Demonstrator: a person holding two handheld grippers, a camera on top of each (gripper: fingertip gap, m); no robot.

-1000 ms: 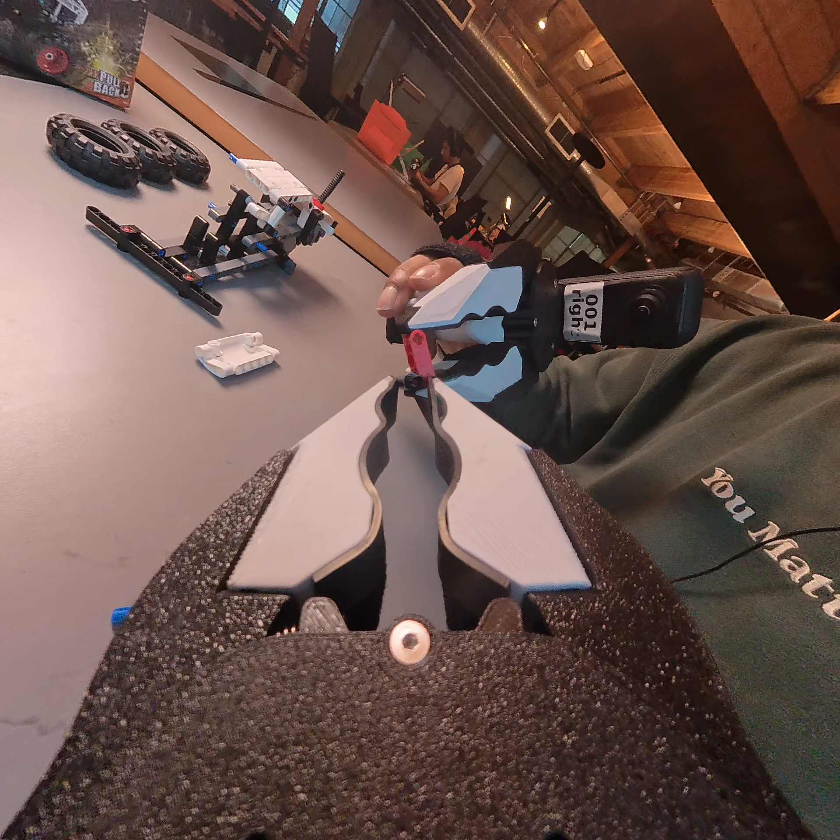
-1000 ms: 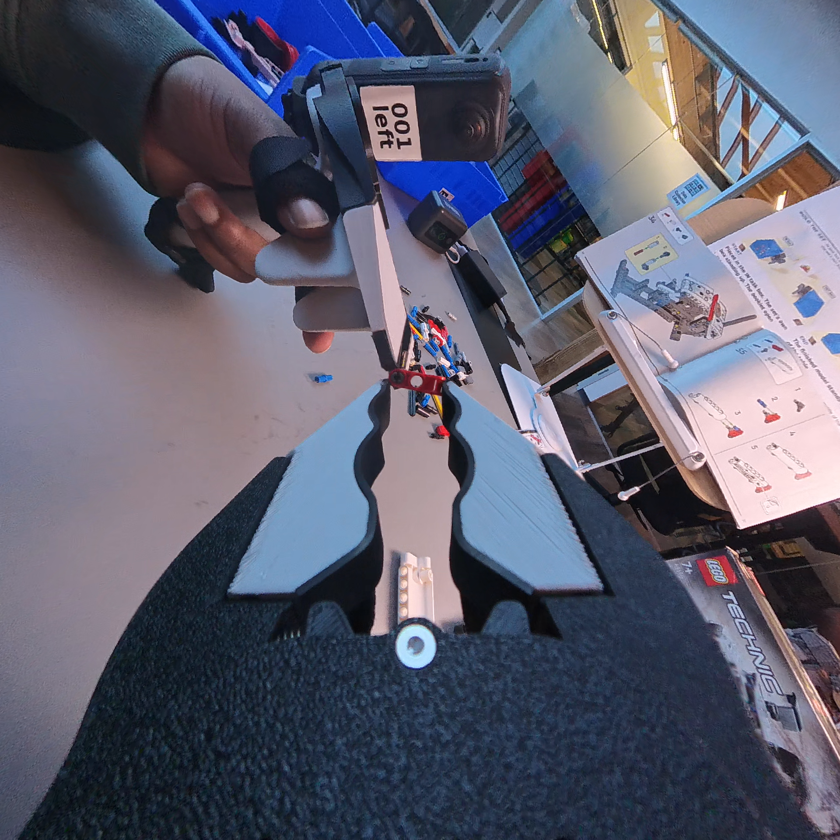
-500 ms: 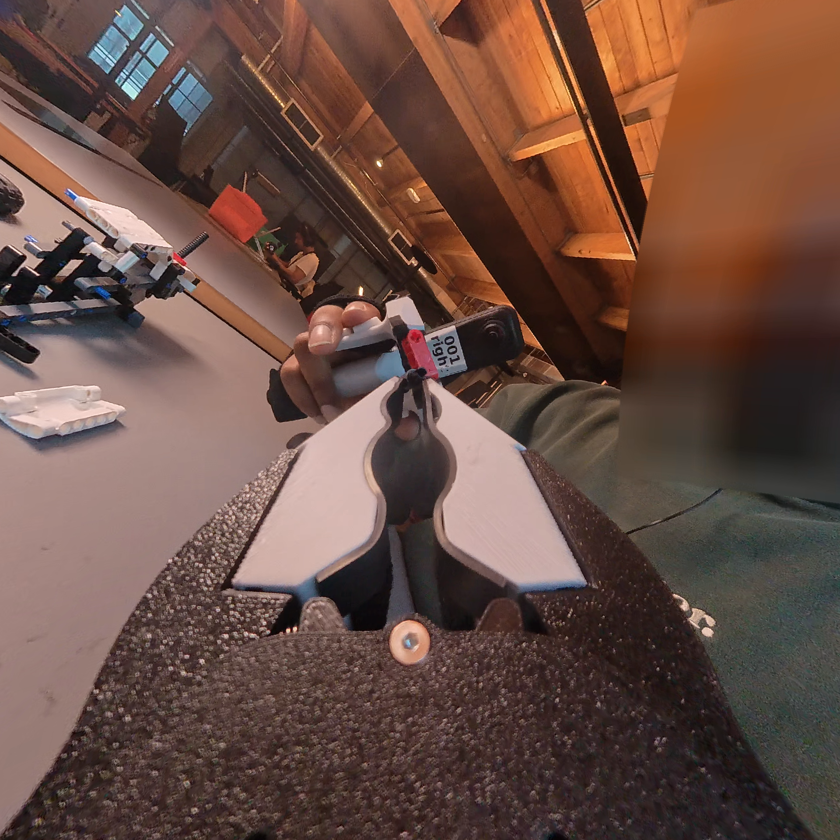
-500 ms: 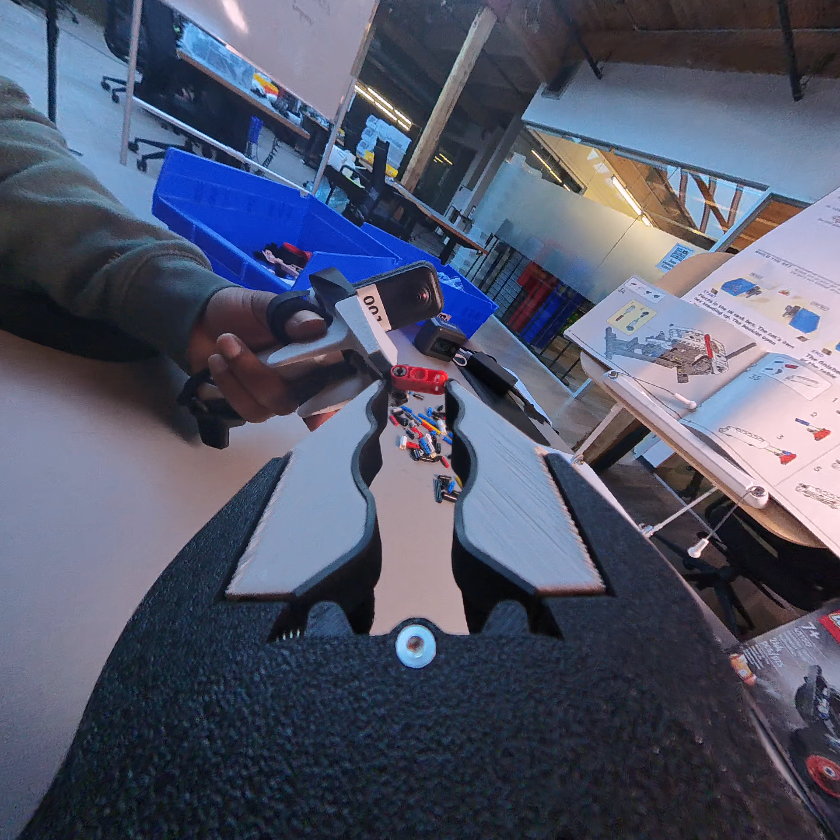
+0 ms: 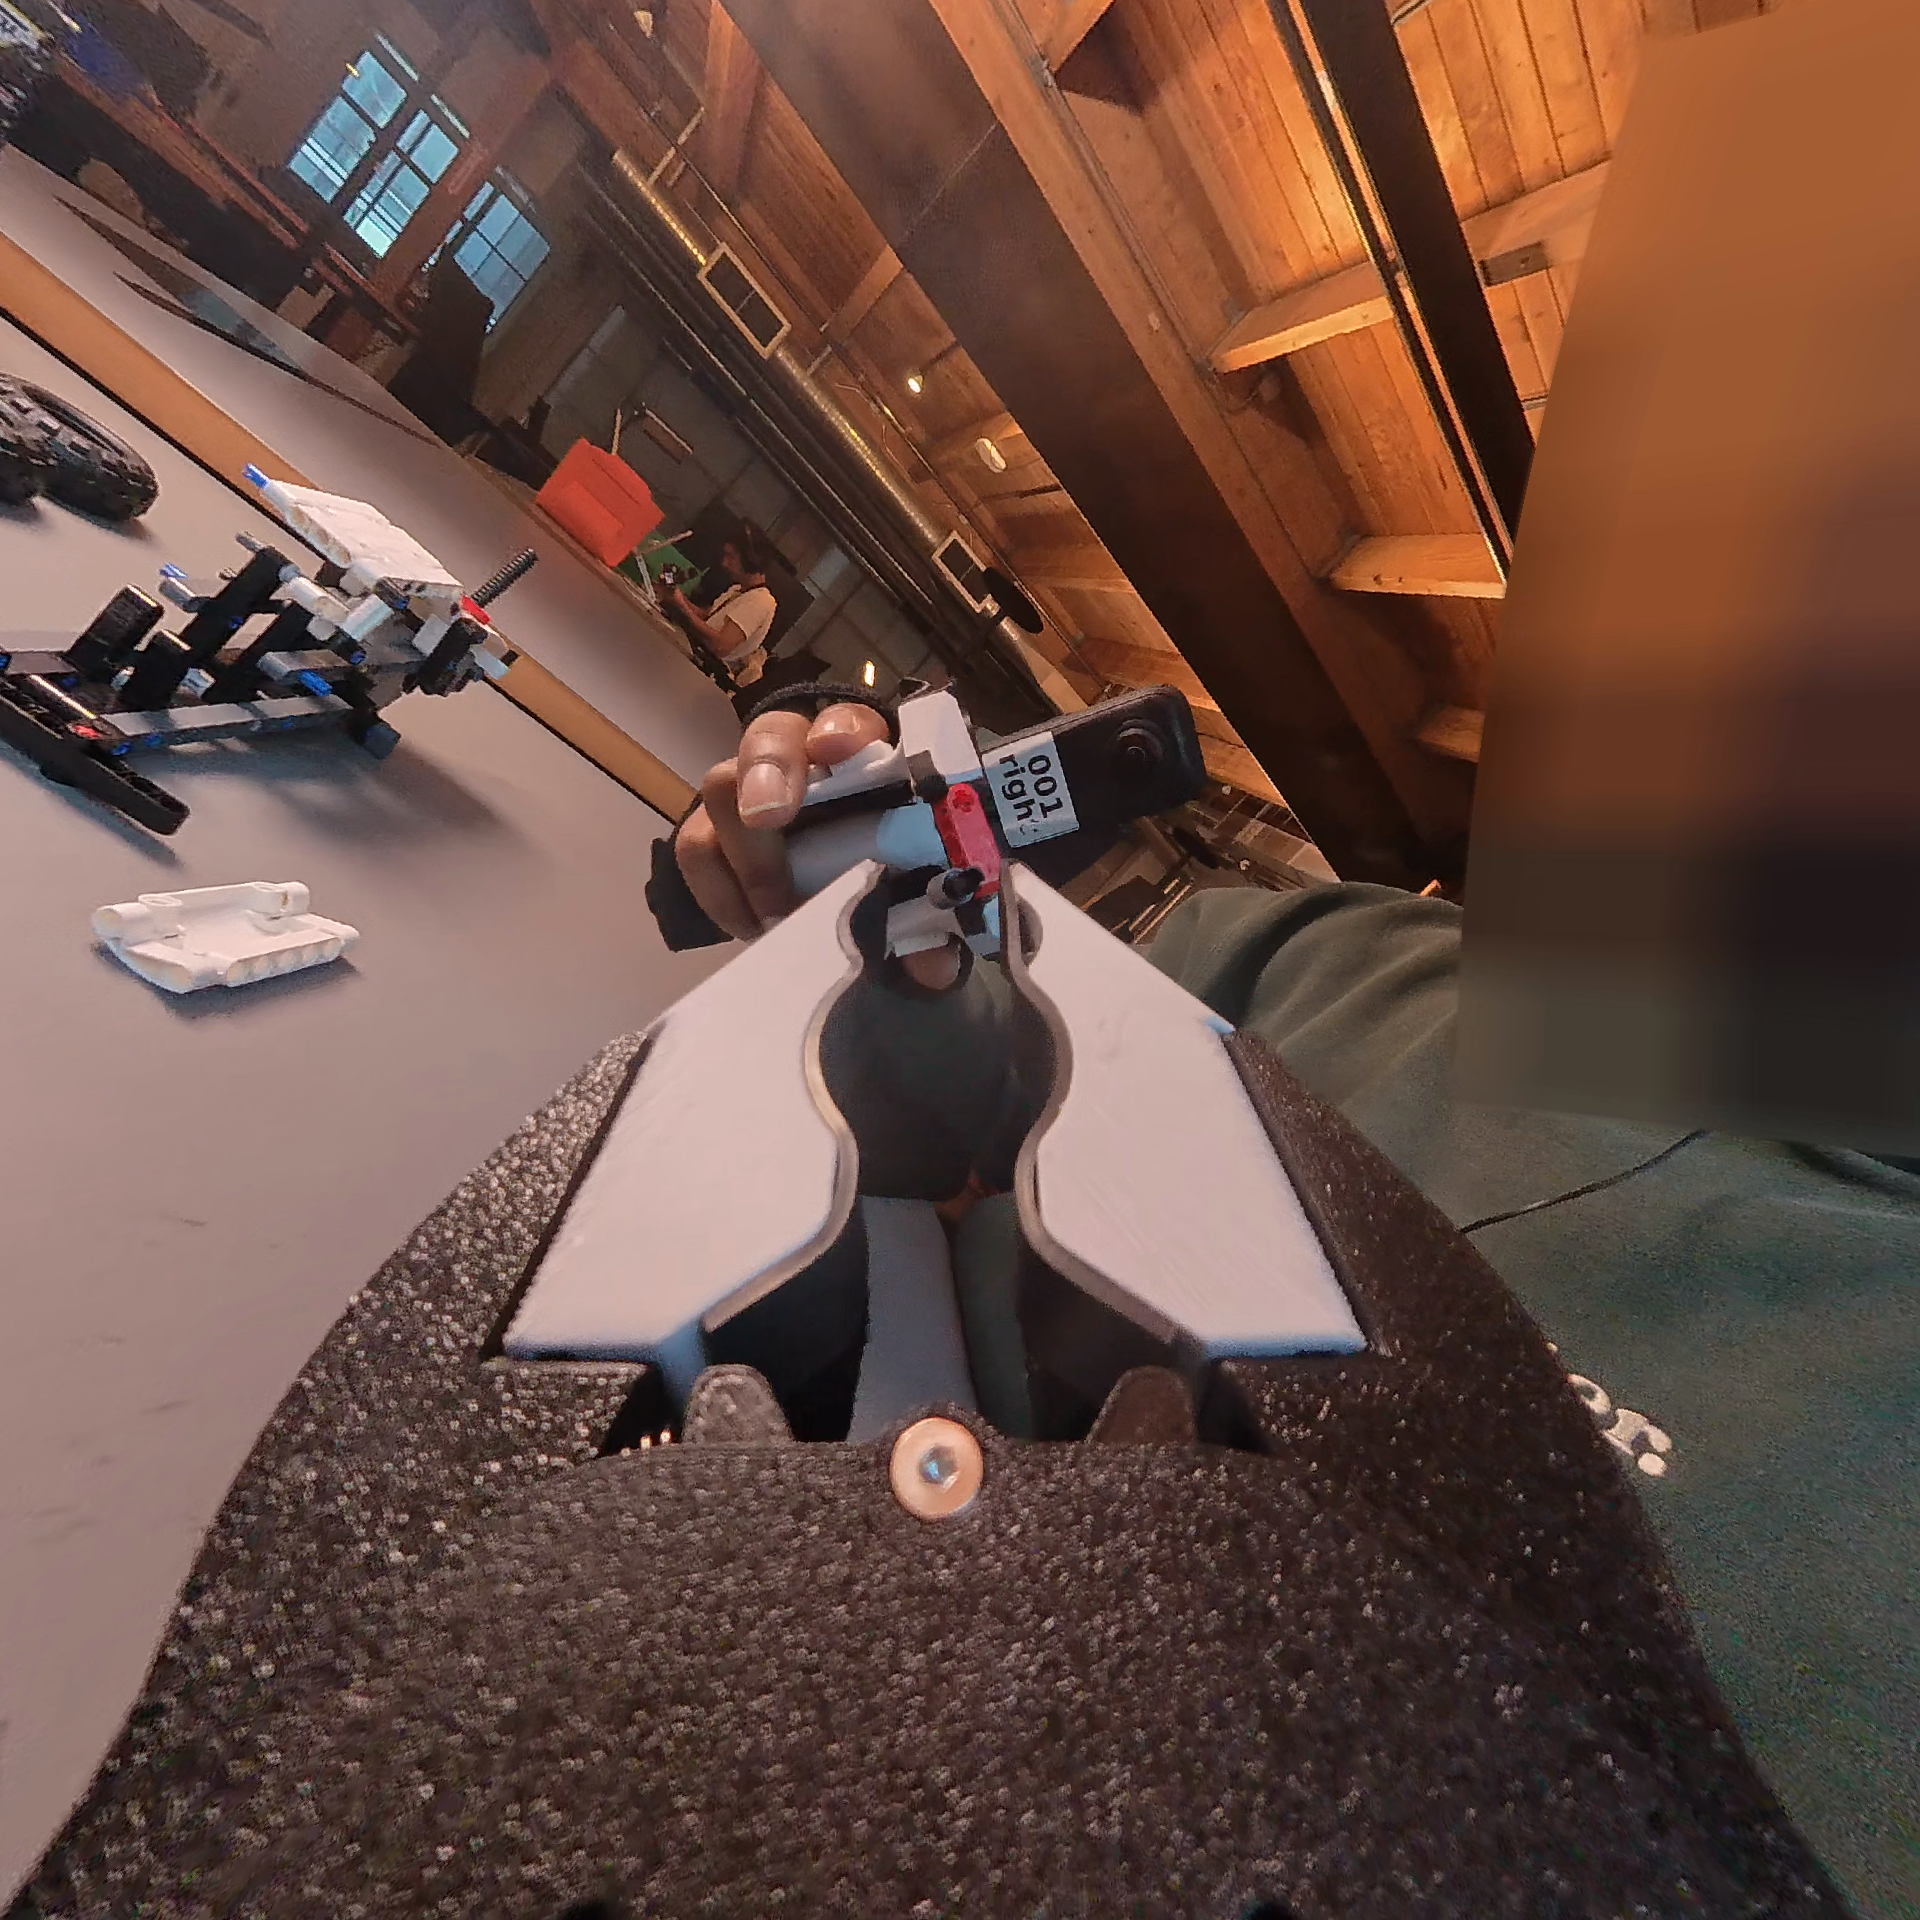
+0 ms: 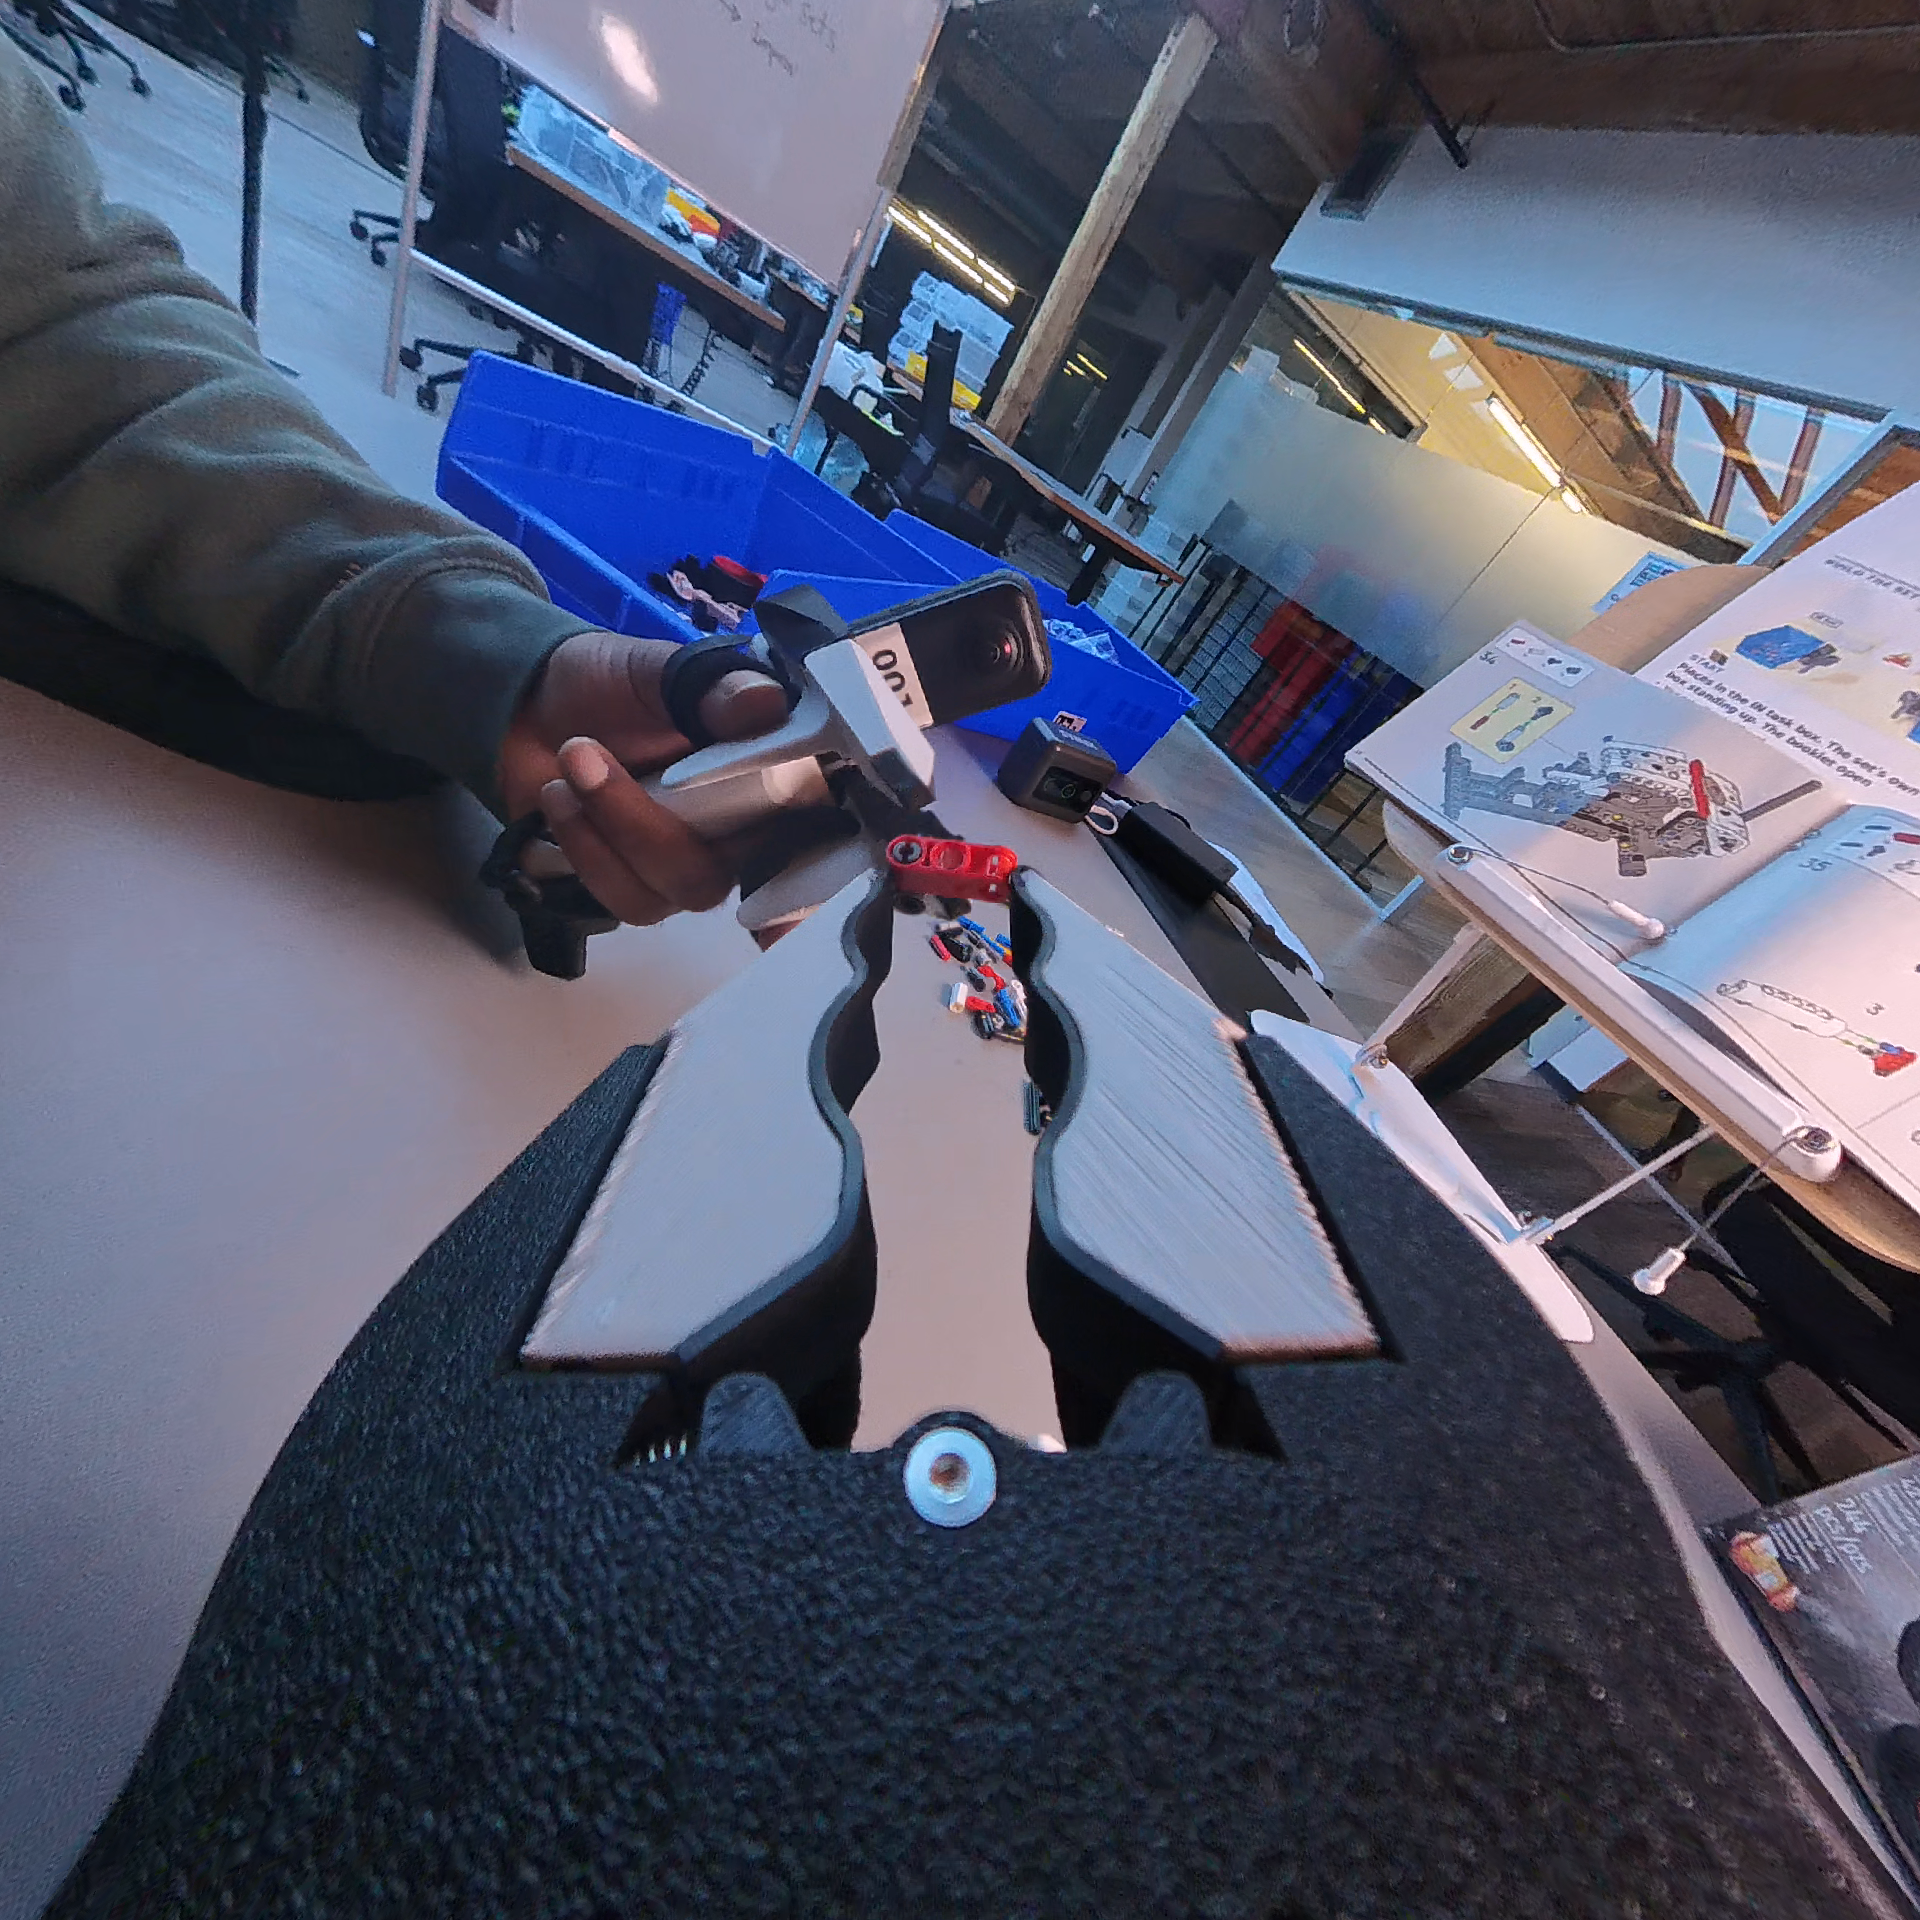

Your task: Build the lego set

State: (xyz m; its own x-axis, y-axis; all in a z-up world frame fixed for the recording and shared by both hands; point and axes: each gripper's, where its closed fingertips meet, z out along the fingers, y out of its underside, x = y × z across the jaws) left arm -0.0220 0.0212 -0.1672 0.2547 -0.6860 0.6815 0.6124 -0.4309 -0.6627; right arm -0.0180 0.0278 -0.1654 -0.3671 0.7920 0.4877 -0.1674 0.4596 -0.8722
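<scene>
Above the grey tabletop [image 6: 260, 1091], we pinch a small red plastic lego connector [image 6: 951, 868] in our right gripper [image 6: 951, 883], judging that our left gripper [image 5: 940, 899], clamped on a black pin [image 5: 951, 886], must next align it with a hole.

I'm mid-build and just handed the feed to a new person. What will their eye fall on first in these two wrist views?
Most likely the small red lego piece, held up above the table between the tips of the right gripper, with the left gripper meeting it head-on and a small black pin at its tips. Next, the half-built black and white chassis on the grey table at far left, and the open instruction booklet propped at right.
</scene>
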